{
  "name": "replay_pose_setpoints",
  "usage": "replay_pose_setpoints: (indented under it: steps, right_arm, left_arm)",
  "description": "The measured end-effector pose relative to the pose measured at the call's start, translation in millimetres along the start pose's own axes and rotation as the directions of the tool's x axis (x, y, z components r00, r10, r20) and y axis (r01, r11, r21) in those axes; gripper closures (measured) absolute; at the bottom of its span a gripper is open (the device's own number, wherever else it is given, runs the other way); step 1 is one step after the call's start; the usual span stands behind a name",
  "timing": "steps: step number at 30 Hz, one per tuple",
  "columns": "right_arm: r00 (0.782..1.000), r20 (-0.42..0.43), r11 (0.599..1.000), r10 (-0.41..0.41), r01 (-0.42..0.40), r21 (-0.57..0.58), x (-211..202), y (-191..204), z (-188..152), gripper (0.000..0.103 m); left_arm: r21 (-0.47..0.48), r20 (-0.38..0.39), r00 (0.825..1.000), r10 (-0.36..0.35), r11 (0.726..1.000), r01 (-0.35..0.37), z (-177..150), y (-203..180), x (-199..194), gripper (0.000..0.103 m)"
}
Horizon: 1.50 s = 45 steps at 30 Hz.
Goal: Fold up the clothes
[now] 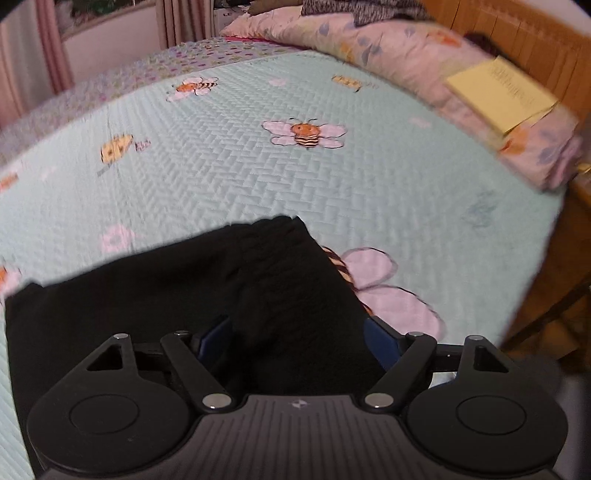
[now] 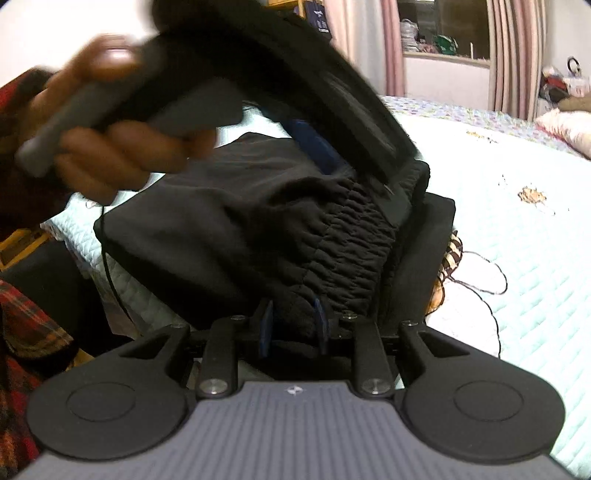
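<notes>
A: Black garment location: on the mint quilted bedspread, at 6 o'clock in the left wrist view, directly ahead of the left tongs.

B: State of the left tongs?

A: Jaws spread wide. The blue pads stand well apart with black cloth lying between them; no clamp on the fabric is visible.

B: And the right tongs?

A: Jaws drawn close, pinching a bunch of the black cloth. The gathered elastic waistband rises from the grip toward 12 o'clock in the right wrist view.

B: Other items in the right wrist view?

A: The left tongs appear again, blurred, running from 10 o'clock toward 2 o'clock above the garment. A hand holds the grey handle at 9 o'clock. A red plaid sleeve shows at 8 o'clock.

B: Surroundings in the left wrist view?

A: Bee prints on the bedspread. A floral pillow at 1 o'clock carries a yellow booklet. A wooden headboard stands behind it, with pink curtains at 10 o'clock.
</notes>
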State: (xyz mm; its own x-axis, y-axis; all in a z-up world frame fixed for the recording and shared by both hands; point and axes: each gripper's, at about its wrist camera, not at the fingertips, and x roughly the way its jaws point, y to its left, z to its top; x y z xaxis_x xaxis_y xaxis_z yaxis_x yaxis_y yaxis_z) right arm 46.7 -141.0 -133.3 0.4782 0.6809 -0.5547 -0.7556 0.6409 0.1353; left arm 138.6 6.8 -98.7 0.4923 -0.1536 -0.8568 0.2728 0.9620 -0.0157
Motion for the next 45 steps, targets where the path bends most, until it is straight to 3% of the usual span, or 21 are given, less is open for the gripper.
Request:
replay_pose_setpoints:
  steps: [6, 11, 14, 17, 18, 20, 22, 24, 26, 29, 31, 33, 35, 36, 37, 38, 43, 45]
  right_arm:
    - [0.995, 0.071, 0.985, 0.074, -0.084, 0.15, -14, -20, -4, 0.075]
    - [0.968, 0.148, 0.9, 0.201, -0.243, 0.363, -32, -58, -4, 0.069]
    - [0.975, 0.098, 0.93, 0.197, -0.218, 0.297, -28, -53, 16, 0.067]
    - [0.961, 0.056, 0.921, 0.272, -0.277, 0.275, -21, -58, 31, 0.066]
    - [0.958, 0.03, 0.919, 0.286, -0.282, 0.275, -18, -64, 31, 0.066]
    - [0.985, -0.013, 0.952, 0.174, -0.165, 0.259, -27, -78, 31, 0.065]
    - [0.99, 0.054, 0.926, 0.131, -0.141, 0.35, -45, -102, 31, 0.064]
    - [0.975, 0.177, 0.89, 0.138, -0.2, 0.409, -52, -115, 40, 0.064]
    - [0.946, 0.257, 0.861, 0.196, -0.291, 0.416, -43, -113, 59, 0.064]
    - [0.906, 0.268, 0.801, 0.329, -0.418, 0.429, 2, -100, 91, 0.064]
    - [0.888, 0.24, 0.766, 0.392, -0.46, 0.449, 36, -95, 105, 0.064]
    - [0.901, 0.178, 0.755, 0.395, -0.429, 0.497, 71, -103, 104, 0.071]
    - [0.923, 0.107, 0.749, 0.37, -0.365, 0.553, 101, -122, 84, 0.103]
    - [0.931, 0.071, 0.746, 0.357, -0.33, 0.579, 116, -132, 73, 0.103]
    - [0.915, 0.127, 0.67, 0.383, -0.37, 0.644, 120, -143, 58, 0.103]
    - [0.912, 0.151, 0.653, 0.383, -0.382, 0.654, 118, -144, 53, 0.103]
    - [0.917, 0.204, 0.628, 0.344, -0.386, 0.676, 97, -139, 44, 0.103]
    - [0.921, 0.221, 0.654, 0.321, -0.384, 0.652, 76, -129, 49, 0.103]
  left_arm:
    - [-0.098, -0.007, 0.994, -0.107, 0.989, 0.106, -27, 17, -16, 0.024]
    - [-0.15, 0.041, 0.986, -0.159, 0.975, 0.163, -31, 21, -16, 0.016]
    - [-0.22, 0.054, 0.978, -0.202, 0.953, 0.209, -30, 36, -14, 0.017]
    - [-0.251, 0.066, 0.964, -0.256, 0.931, 0.264, -34, 47, -16, 0.017]
    - [-0.244, 0.066, 0.965, -0.255, 0.933, 0.263, -36, 47, -17, 0.017]
    - [-0.225, 0.074, 0.966, -0.248, 0.94, 0.258, -40, 45, -19, 0.017]
    - [-0.183, 0.068, 0.972, -0.226, 0.955, 0.235, -42, 39, -18, 0.017]
    - [-0.129, 0.054, 0.98, -0.191, 0.972, 0.196, -41, 28, -16, 0.013]
    - [-0.084, 0.045, 0.987, -0.156, 0.984, 0.16, -41, 16, -15, 0.01]
    - [-0.056, 0.041, 0.991, -0.13, 0.99, 0.132, -43, 9, -15, 0.008]
    - [-0.042, 0.039, 0.992, -0.122, 0.991, 0.124, -45, 7, -16, 0.007]
    - [-0.028, 0.04, 0.992, -0.121, 0.992, 0.122, -47, 6, -15, 0.004]
    - [-0.001, 0.037, 0.994, -0.106, 0.994, 0.106, -50, 2, -13, 0.004]
    - [0.017, 0.03, 0.995, -0.09, 0.996, 0.09, -50, -1, -12, 0.004]
    - [0.033, 0.03, 0.996, -0.08, 0.996, 0.079, -51, -5, -11, 0.004]
    - [0.047, 0.03, 0.997, -0.071, 0.996, 0.07, -51, -7, -11, 0.004]
    - [0.04, 0.038, 0.995, -0.09, 0.995, 0.089, -54, -2, -14, 0.003]
    - [0.031, 0.043, 0.993, -0.106, 0.994, 0.105, -55, 2, -15, 0.003]
